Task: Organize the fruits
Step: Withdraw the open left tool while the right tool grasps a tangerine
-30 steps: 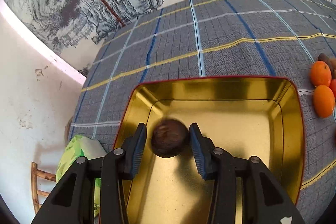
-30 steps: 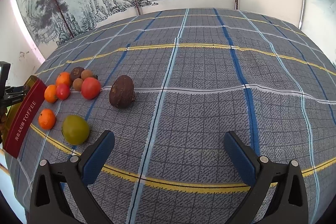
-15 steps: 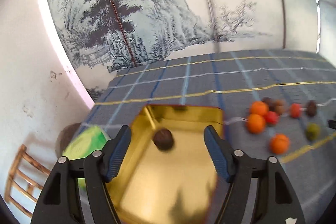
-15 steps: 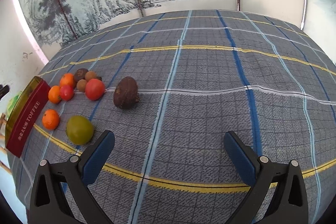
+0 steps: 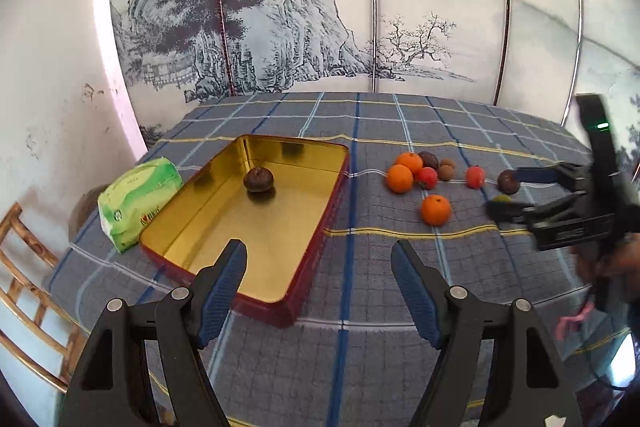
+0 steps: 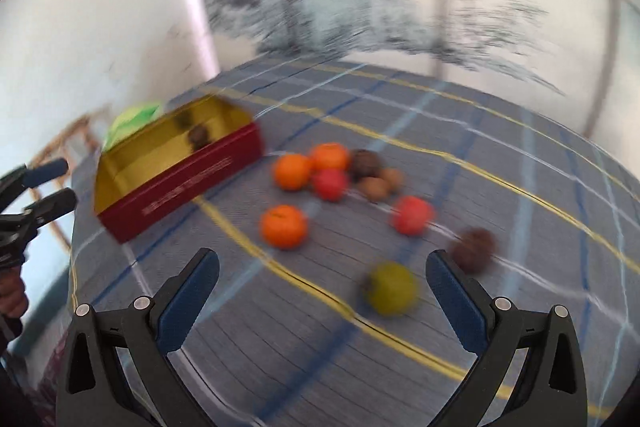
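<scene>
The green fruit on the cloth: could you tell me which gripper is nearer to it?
Right. The right gripper hangs open just above the green fruit, which lies by its right-hand finger. The left gripper is open back over the tin's near edge, past the oranges.

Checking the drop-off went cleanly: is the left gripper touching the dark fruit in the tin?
Apart. The left wrist view shows the left gripper open, with bare tin floor before the dark fruit.

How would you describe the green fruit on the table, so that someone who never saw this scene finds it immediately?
Start from the red tin with the gold inside on the checked tablecloth. Beside its long red wall lies a loose group of small fruits. The green fruit lies at the near edge of that group, next to a yellow stripe; it is the only yellow-green one, the others being orange, red or brown.
</scene>
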`<state>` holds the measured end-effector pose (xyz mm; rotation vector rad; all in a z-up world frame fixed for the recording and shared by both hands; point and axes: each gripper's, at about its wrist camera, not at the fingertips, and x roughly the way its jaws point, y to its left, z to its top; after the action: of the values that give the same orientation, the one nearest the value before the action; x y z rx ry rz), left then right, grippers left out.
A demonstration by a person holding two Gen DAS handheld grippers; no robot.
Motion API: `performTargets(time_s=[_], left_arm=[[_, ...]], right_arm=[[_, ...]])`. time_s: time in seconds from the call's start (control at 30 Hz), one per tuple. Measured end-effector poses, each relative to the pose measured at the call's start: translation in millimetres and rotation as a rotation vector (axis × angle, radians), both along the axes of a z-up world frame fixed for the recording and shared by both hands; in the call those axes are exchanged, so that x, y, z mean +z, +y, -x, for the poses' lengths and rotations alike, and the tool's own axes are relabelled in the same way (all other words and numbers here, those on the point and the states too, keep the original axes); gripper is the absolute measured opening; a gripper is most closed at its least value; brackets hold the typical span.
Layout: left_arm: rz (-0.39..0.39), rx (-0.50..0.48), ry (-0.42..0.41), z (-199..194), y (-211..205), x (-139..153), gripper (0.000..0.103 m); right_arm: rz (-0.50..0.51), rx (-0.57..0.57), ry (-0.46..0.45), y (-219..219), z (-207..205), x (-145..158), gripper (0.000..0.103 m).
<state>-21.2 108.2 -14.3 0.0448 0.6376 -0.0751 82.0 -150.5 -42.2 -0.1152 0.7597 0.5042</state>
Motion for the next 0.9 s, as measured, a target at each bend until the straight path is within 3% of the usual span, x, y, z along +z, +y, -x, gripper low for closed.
performTargets(time_s=[0.23,0.43,0.5,0.57,0.73,0.9], left_arm=[[0.025,0.012,0.033,11,10,-7,0.071],[0.044,0.015,0.055,12,14,-13,0.071],[0.041,0.009,0.054,13,13,-13,0.071],[0.038,0.003,0.048,14,12,-12,0.071],[0.06,0.0,0.038,17,13,-9,0.071],[0.067,-0.006,0.017,22,11,-3,0.071]], right_arm=[[0.059,0.025,0.088,45,-36,-33,0.101],[0.107,0.022,0.132,63,-55,-46,0.088],[0.126,0.014,0.156,66,-62,-51,0.068],[0.135,0.011,0.158,65,-62,-52,0.039],[0.078,0.028,0.17,62,-52,-38,0.038],[-0.062,0.131,0.143,82,-47,14,0.038]])
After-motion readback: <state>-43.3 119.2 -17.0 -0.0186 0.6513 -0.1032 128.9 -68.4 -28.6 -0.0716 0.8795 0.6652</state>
